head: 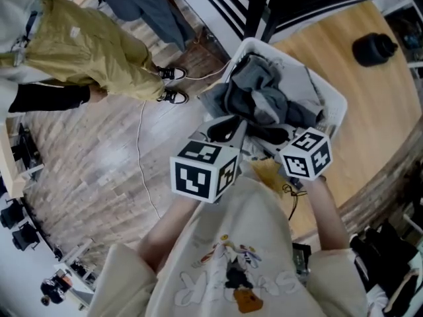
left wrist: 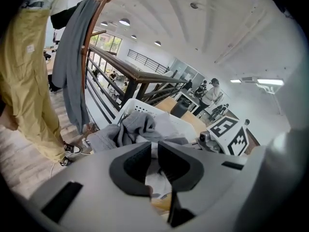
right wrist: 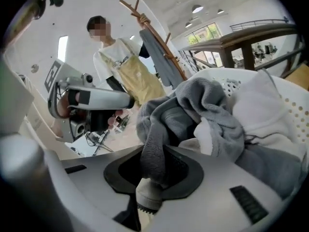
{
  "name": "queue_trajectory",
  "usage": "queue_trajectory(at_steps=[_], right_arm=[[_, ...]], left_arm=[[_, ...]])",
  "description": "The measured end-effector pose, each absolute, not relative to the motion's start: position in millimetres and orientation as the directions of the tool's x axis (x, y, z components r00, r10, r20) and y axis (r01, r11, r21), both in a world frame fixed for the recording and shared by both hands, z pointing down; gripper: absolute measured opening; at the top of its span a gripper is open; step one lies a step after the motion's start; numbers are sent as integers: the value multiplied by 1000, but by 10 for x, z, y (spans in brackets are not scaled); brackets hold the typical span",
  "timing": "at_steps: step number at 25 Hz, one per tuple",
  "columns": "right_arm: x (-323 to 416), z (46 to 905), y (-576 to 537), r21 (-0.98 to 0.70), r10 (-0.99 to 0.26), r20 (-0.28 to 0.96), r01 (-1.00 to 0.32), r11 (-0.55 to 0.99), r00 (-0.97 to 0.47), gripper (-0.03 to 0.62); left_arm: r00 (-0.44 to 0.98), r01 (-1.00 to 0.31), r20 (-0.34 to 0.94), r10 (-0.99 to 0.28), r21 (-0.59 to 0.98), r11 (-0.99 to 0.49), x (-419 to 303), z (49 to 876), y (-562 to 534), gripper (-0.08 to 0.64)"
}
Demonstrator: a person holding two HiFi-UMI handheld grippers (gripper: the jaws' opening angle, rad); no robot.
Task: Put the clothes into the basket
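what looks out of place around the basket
A grey garment hangs out over the rim of the white basket instead of lying inside; the right gripper is shut on a grey sleeve.

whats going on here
A person works two handheld grippers over a white laundry basket heaped with grey clothes. The right gripper is clamped on the cuffed sleeve of a grey sweatshirt that lies on the heap. The left gripper hovers beside it, jaws nearly together. Another person stands nearby.
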State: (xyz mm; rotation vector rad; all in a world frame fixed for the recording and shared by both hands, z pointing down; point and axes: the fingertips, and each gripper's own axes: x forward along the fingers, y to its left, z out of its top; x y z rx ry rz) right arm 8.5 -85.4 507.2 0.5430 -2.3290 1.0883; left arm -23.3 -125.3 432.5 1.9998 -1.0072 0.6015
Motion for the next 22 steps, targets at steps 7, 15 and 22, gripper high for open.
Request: queue_trajectory(at_steps=[7,15,22], right_arm=[[624,5310,-1313,-525,-321,665,-727,442,-675,58],[677,5168,-1282,-540,-308,647,-705,460,-697,148],[935,4654,-876,-426,-442,646,-774,468,-622,192]], left_arm=[[578,-813,687,-439,443,-378,-179,4291,-1233,43],[581,-808,705,-407,436,-397,-102,4406,-1234,43],[594,-797,685,-421,429,-425,-35,4277,-1186,43]])
